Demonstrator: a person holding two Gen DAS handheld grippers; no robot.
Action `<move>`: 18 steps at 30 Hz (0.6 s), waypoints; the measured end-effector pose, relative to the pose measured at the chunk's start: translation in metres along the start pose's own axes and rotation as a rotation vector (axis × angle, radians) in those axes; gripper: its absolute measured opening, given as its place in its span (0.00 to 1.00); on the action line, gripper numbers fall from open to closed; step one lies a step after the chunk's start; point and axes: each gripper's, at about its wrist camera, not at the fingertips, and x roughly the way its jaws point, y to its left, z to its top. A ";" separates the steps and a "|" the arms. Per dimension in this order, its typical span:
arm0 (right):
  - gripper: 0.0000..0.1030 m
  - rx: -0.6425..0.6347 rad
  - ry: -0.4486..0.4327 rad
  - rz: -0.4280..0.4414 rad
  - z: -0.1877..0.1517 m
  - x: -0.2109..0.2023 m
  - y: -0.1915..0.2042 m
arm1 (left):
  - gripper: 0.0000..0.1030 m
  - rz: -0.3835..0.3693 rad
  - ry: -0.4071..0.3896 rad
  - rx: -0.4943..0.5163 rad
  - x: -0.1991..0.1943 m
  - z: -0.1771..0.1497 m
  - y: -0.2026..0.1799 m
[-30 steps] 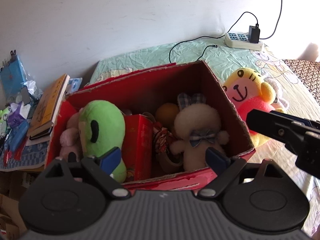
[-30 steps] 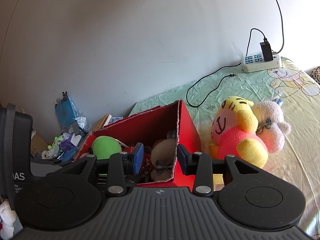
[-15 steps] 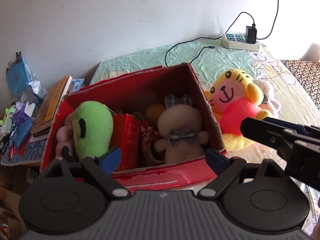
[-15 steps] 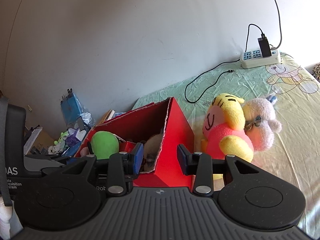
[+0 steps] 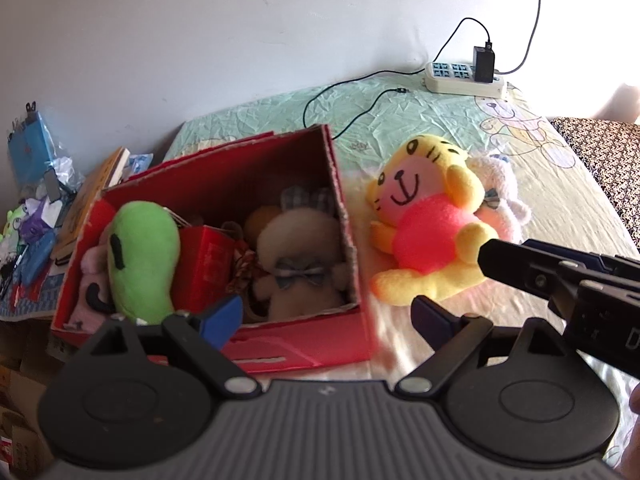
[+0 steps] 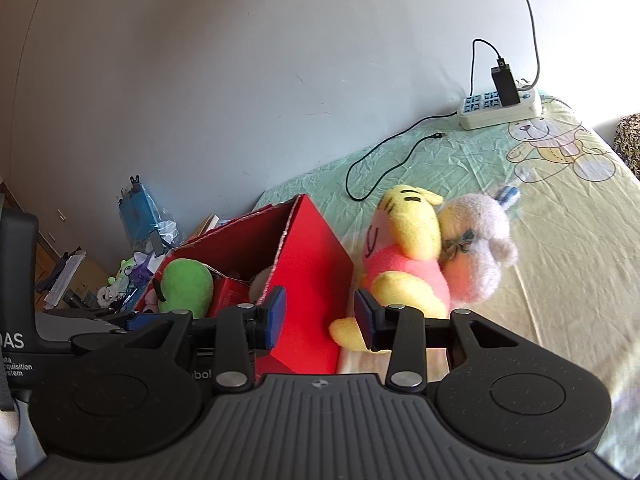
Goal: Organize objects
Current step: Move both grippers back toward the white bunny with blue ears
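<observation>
Right now we have both tongs released and empty. Left tongs [image 5: 326, 314] hover over the red box's [image 5: 304, 344] near right corner; the box sits on the bed [image 5: 540, 184], holding a green plush [image 5: 140, 256] and a beige bunny [image 5: 300, 256]. Yellow tiger plush [image 6: 404, 256] lies on the bed just right of the box, ahead-right of our right tongs [image 6: 320, 314], leaning on a white plush [image 6: 480, 240].

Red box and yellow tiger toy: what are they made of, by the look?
Red box: looks like cardboard with a glossy red skin; the torn rim shows a pale raw edge.
Yellow tiger toy: plush fabric, matte and fuzzy, apparently soft-stuffed; the face lines look stitched.
</observation>
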 end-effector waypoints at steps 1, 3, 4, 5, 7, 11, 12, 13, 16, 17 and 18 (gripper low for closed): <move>0.39 0.002 0.003 0.001 0.001 -0.001 -0.005 | 0.90 -0.001 0.001 -0.001 0.000 0.000 -0.004; 0.39 0.005 0.007 0.001 0.002 -0.004 -0.012 | 0.90 -0.004 0.005 -0.003 0.000 0.000 -0.011; 0.39 0.007 0.008 0.000 0.003 -0.006 -0.015 | 0.90 -0.006 0.007 -0.003 0.001 0.000 -0.015; 0.39 0.008 0.010 0.000 0.003 -0.007 -0.019 | 0.90 -0.008 0.008 -0.003 0.001 0.000 -0.019; 0.40 0.012 0.014 -0.001 0.003 -0.010 -0.026 | 0.90 -0.014 0.012 -0.003 0.001 0.000 -0.027; 0.40 0.022 0.023 -0.009 0.003 -0.015 -0.042 | 0.90 -0.031 0.017 0.005 0.003 -0.001 -0.043; 0.40 0.026 0.026 -0.011 0.003 -0.017 -0.046 | 0.90 -0.036 0.017 0.008 0.004 -0.001 -0.047; 0.40 0.030 0.028 -0.014 0.003 -0.018 -0.050 | 0.90 -0.041 0.017 0.011 0.004 -0.001 -0.051; 0.40 0.043 0.037 -0.020 0.003 -0.021 -0.062 | 0.90 -0.054 0.012 0.022 0.006 -0.002 -0.063; 0.40 0.047 0.039 -0.023 0.002 -0.022 -0.066 | 0.90 -0.067 0.013 0.025 0.007 -0.003 -0.066; 0.40 0.053 0.042 -0.024 0.002 -0.023 -0.070 | 0.90 -0.080 0.015 0.026 0.008 -0.003 -0.069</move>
